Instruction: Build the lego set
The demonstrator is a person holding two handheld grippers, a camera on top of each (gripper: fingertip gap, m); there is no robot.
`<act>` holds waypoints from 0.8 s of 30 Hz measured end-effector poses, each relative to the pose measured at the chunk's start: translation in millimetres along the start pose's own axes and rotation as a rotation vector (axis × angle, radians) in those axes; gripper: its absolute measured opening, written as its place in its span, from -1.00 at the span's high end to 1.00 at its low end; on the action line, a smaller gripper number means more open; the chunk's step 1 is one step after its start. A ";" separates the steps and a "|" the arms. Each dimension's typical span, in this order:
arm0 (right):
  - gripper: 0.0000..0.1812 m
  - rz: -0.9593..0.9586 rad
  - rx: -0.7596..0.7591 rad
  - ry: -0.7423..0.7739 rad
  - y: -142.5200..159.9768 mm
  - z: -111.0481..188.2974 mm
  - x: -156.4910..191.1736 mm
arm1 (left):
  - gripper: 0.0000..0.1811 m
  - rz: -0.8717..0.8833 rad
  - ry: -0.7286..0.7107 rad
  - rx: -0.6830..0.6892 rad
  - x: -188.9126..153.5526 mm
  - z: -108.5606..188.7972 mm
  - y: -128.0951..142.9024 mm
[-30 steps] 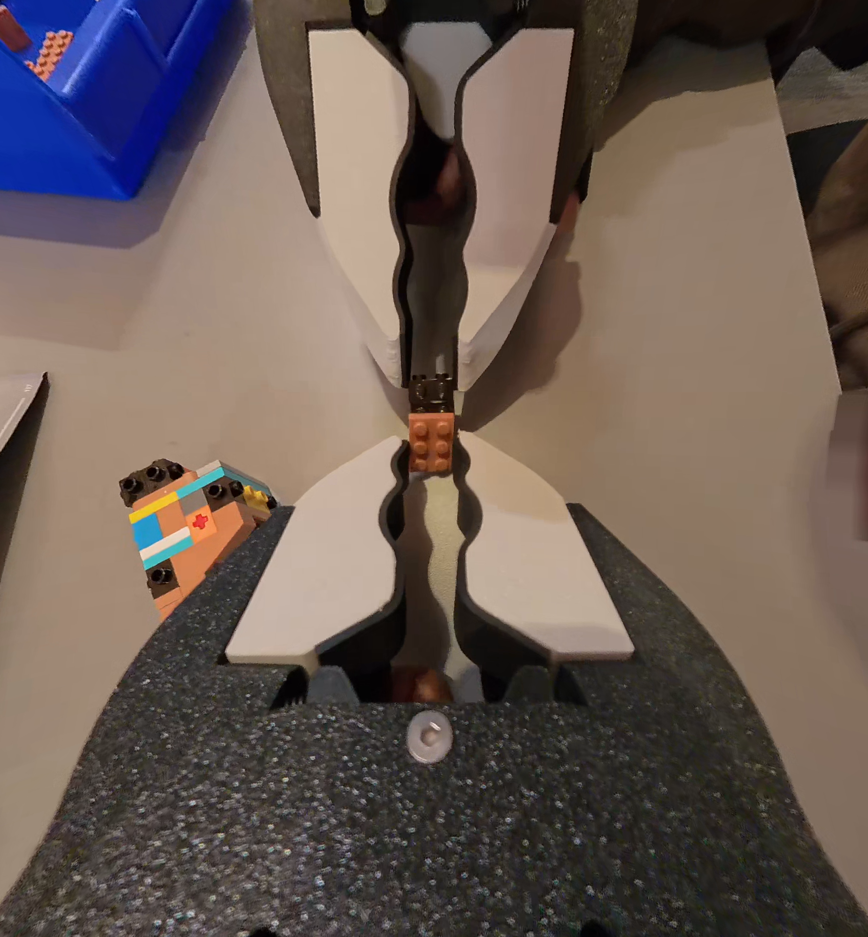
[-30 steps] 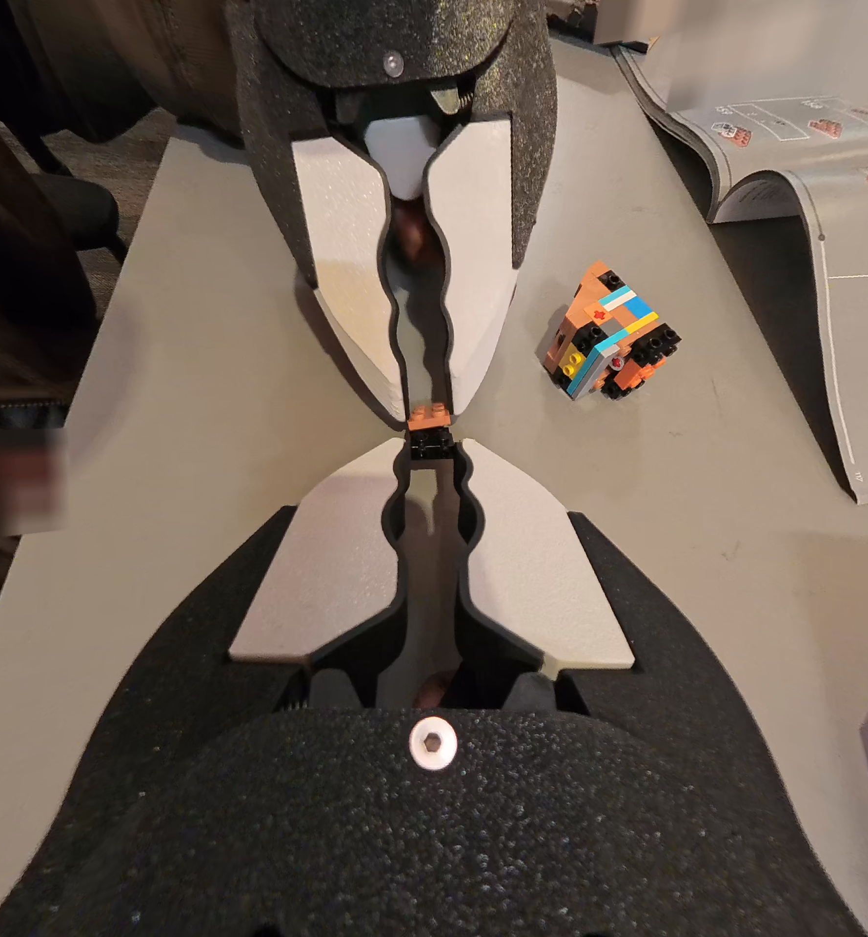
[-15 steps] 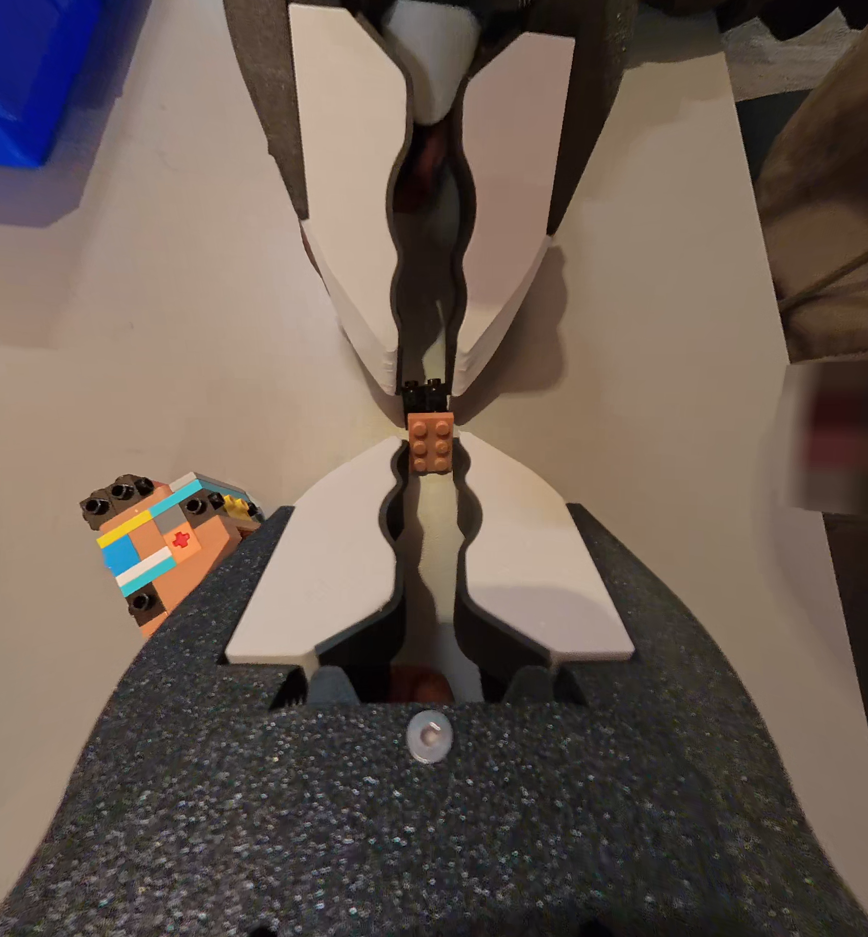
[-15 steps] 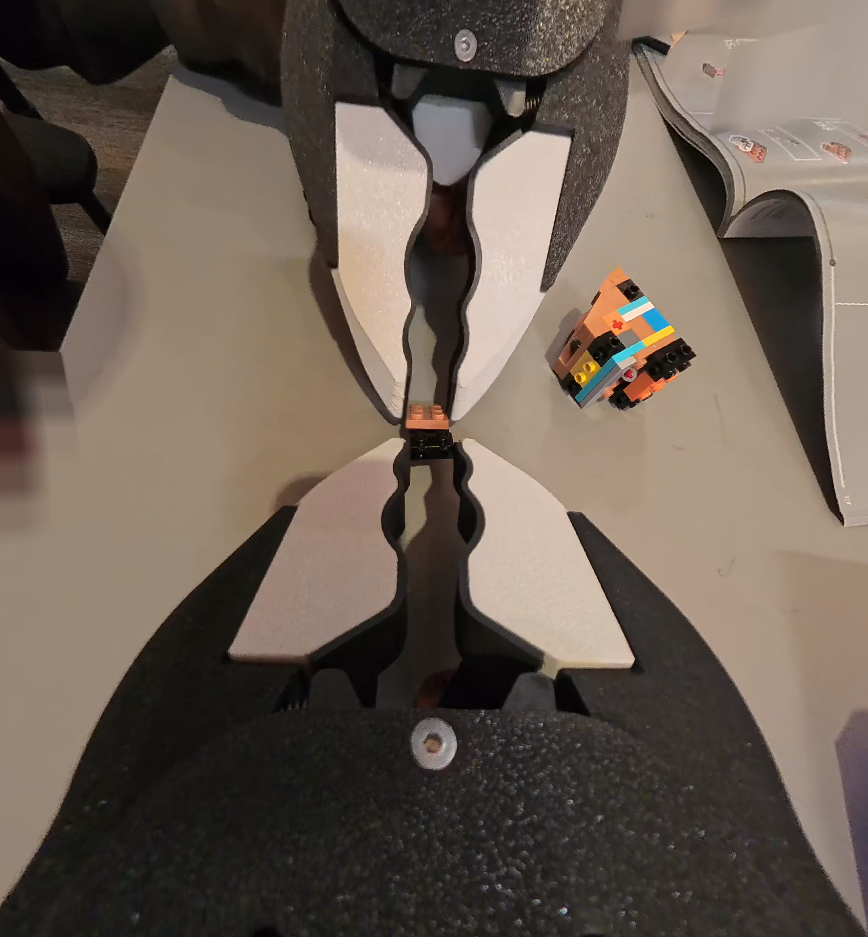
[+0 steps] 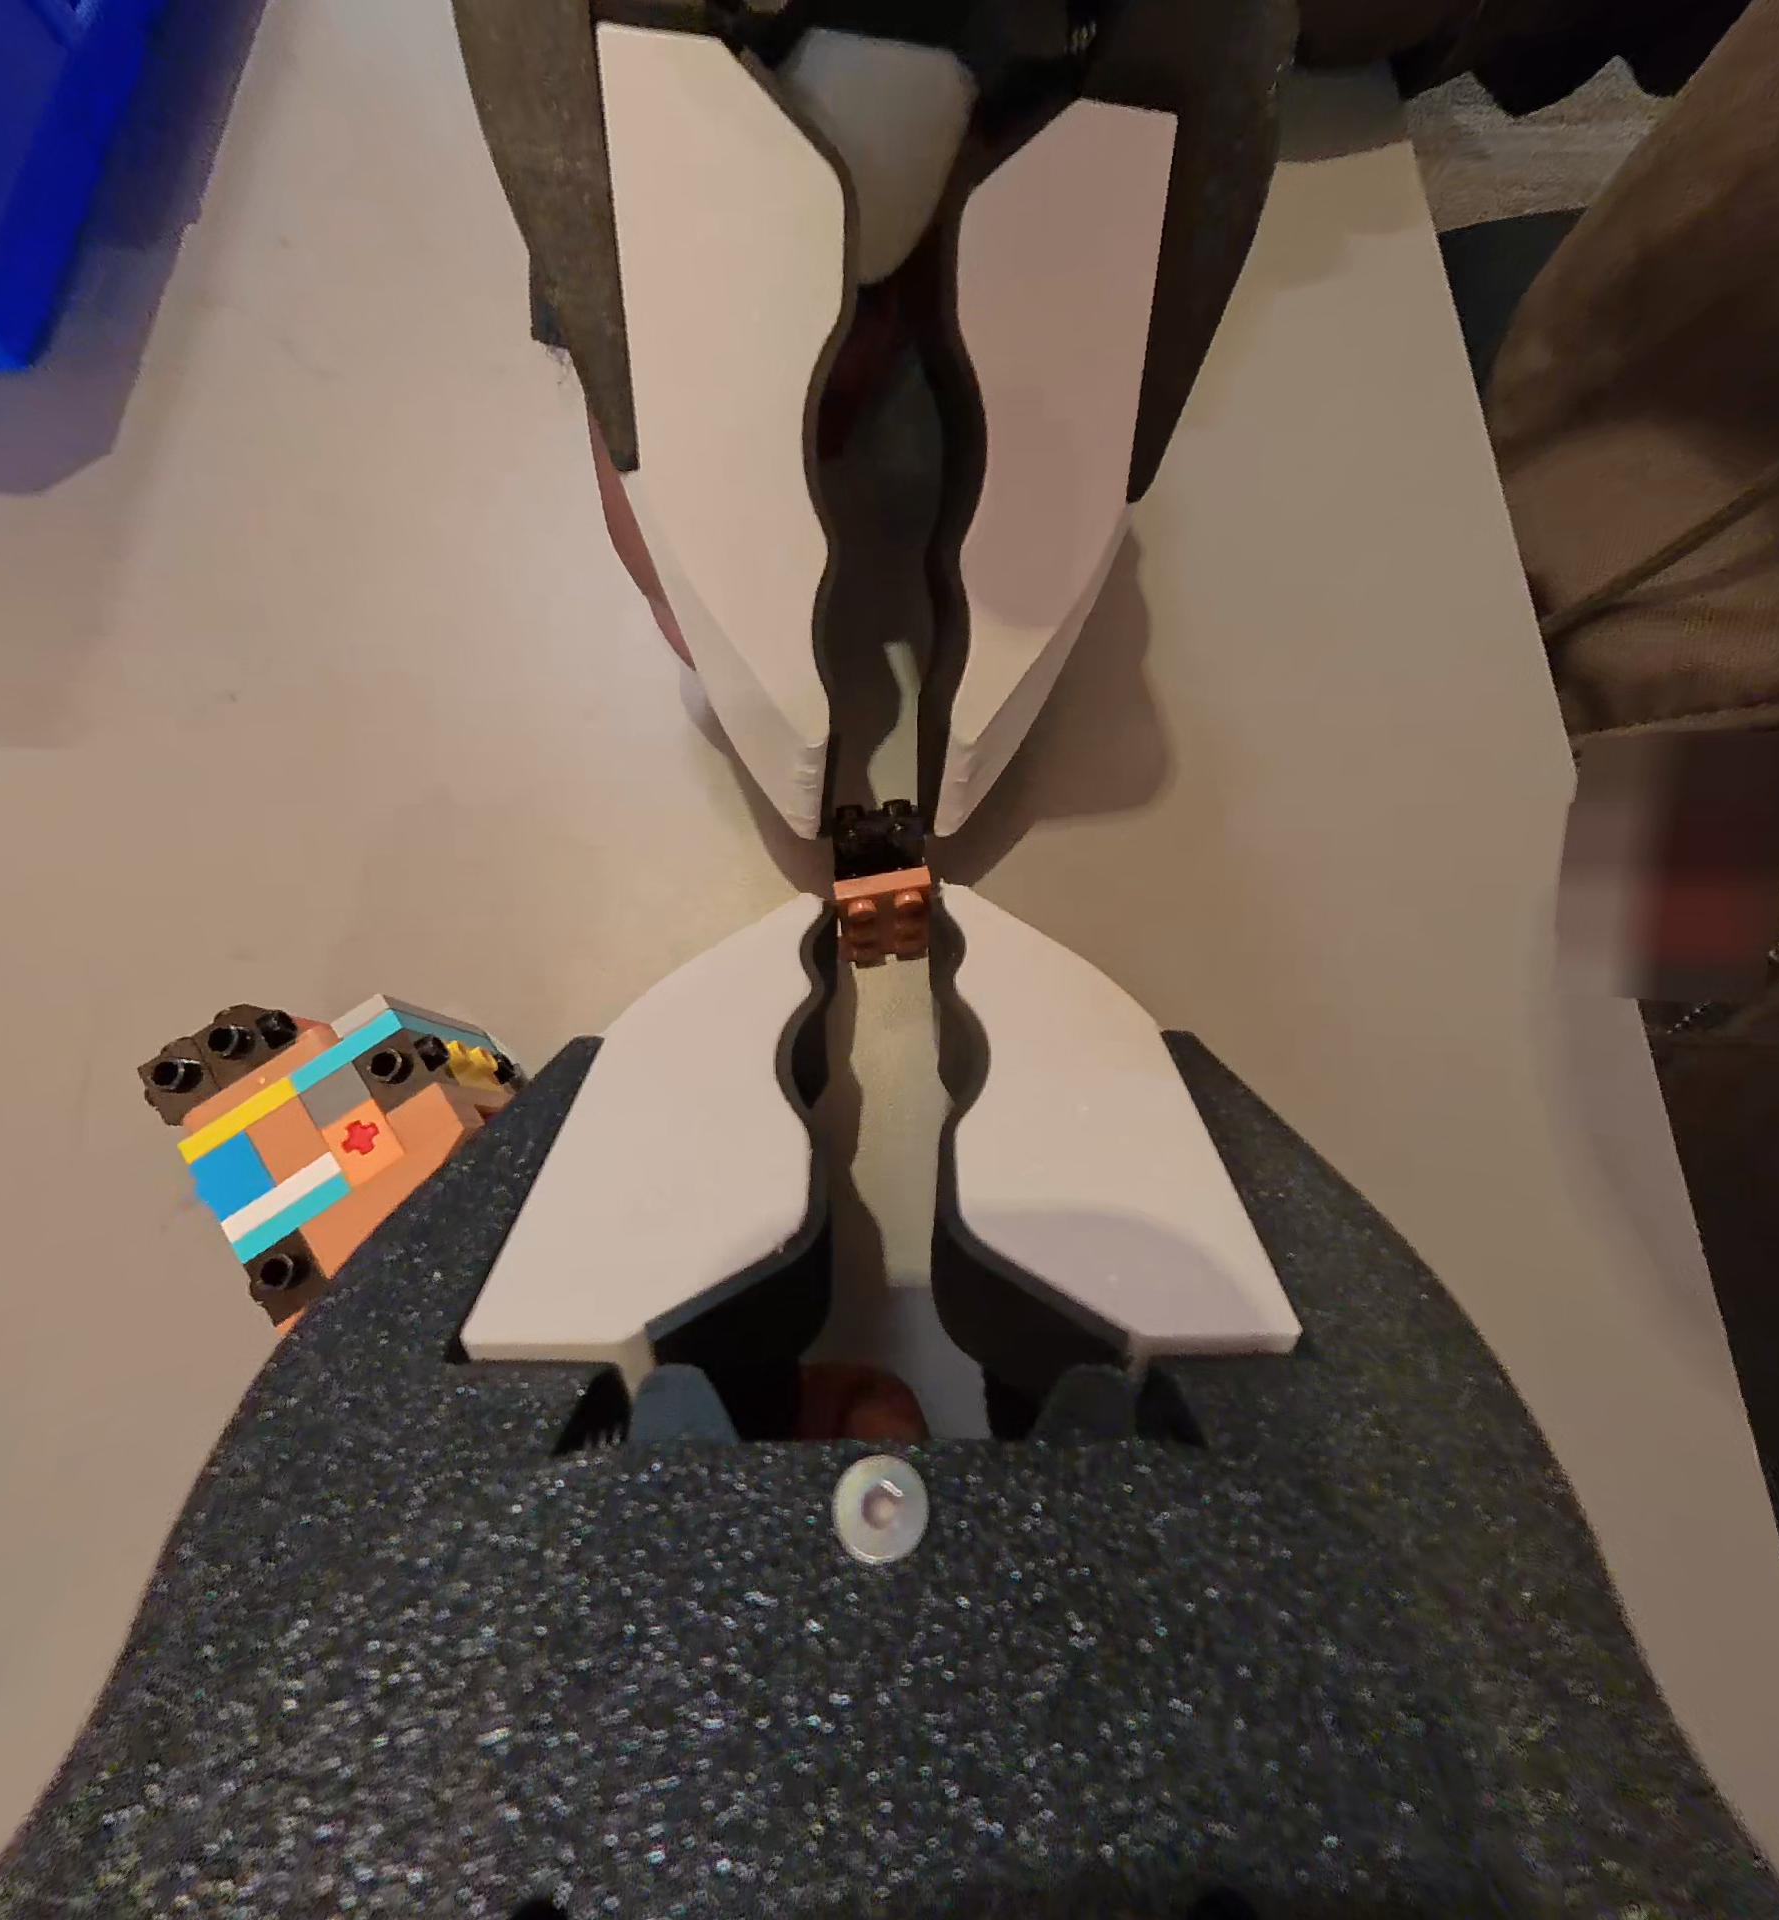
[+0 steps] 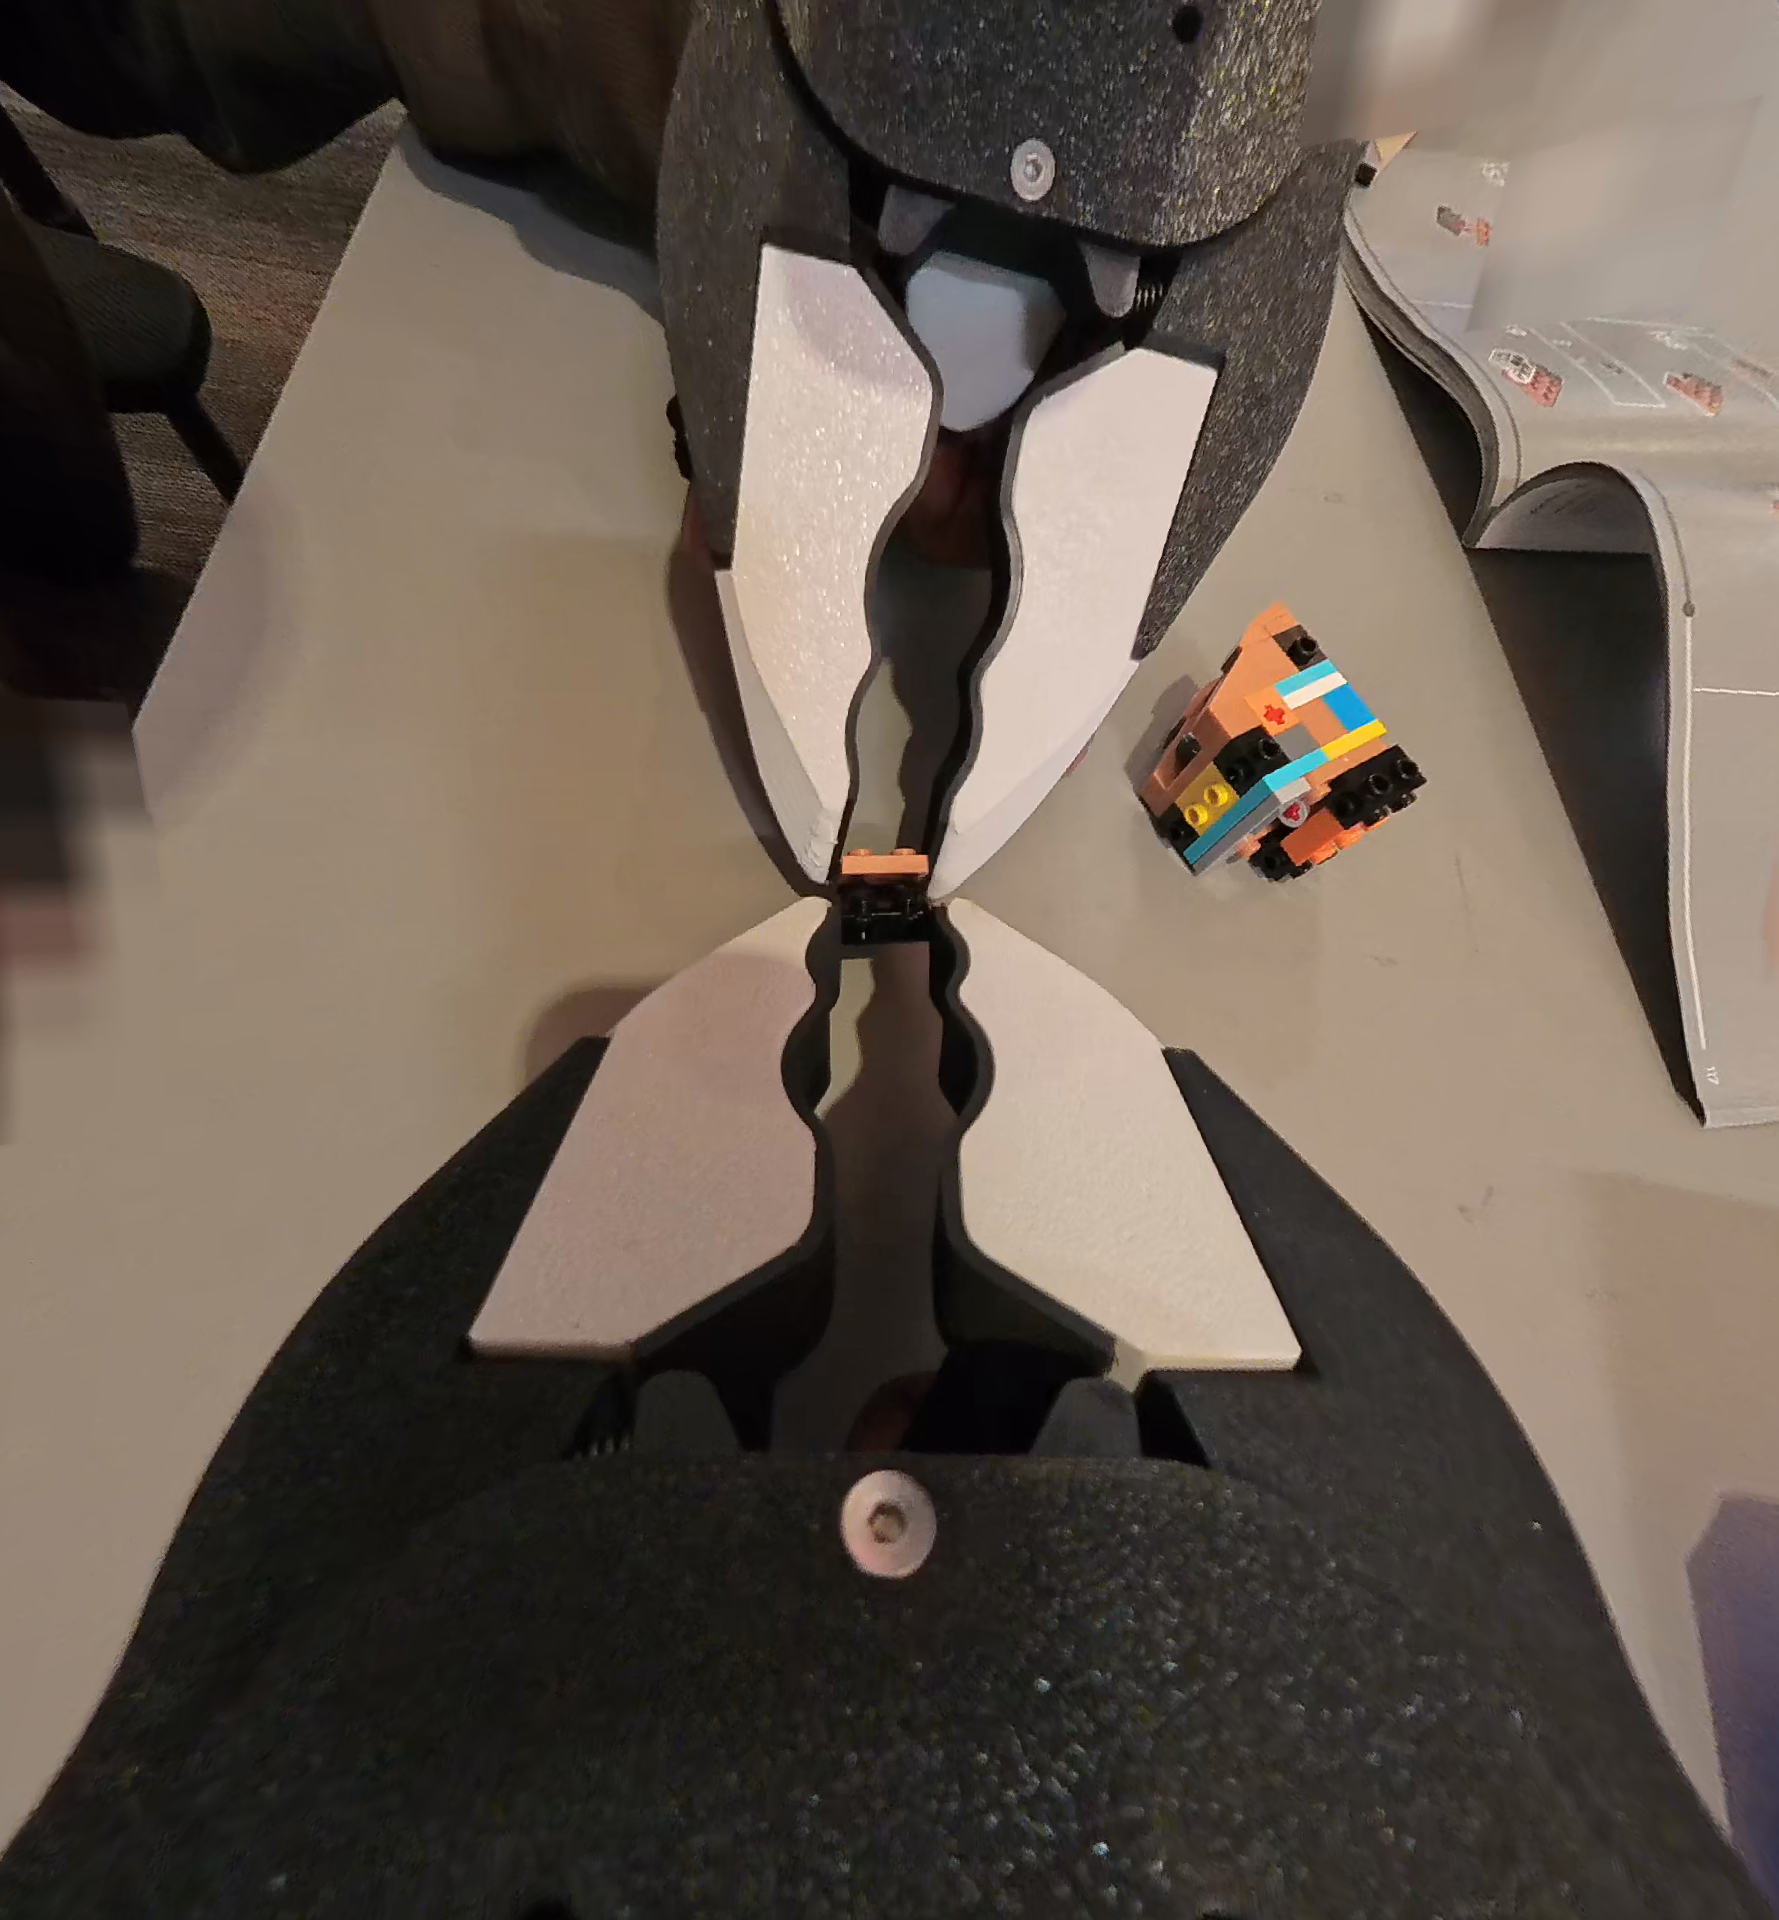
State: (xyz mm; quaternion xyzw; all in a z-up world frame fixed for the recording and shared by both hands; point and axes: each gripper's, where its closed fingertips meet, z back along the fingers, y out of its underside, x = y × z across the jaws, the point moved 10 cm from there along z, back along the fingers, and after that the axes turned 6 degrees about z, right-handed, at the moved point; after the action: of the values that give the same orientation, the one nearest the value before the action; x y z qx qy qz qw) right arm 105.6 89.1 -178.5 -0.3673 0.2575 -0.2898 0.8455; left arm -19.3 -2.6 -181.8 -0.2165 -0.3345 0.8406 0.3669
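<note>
My left gripper [image 5: 883, 925] is shut on a small brown brick [image 5: 883, 921]. My right gripper [image 6: 885, 920] is shut on a small black brick [image 6: 883, 916]. The two grippers meet tip to tip above the table, and the two bricks press together. In the left wrist view the black brick [image 5: 874, 836] sits in the opposite gripper's tips; in the right wrist view the brown brick [image 6: 883, 864] does. A partly built model [image 5: 313, 1143] of orange, black, blue and yellow bricks lies on the table to my left gripper's left; it also shows in the right wrist view [image 6: 1280, 748].
A blue parts bin [image 5: 12, 177] stands at the far left in the left wrist view. An open instruction booklet [image 6: 1633, 499] lies at the right in the right wrist view. The table edge [image 5: 1550, 727] runs along the right, with a person's clothing beyond it. Left and right tips are no more than a few centimetres apart.
Both grippers stay shut on their bricks and pressed together. The pair has shifted over the table, so the bin slides out of view and the model drifts slightly.
</note>
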 end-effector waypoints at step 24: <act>0.85 -0.097 -0.381 -0.048 -10.7 20.3 -9.3 | 0.82 0.002 0.174 -0.385 2.3 18.6 -3.2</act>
State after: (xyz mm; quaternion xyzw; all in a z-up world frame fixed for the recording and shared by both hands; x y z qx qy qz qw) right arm 109.0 99.0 -156.1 -0.5396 0.2694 -0.2672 0.7516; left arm -30.6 -6.8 -167.0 -0.3546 -0.4557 0.7397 0.3455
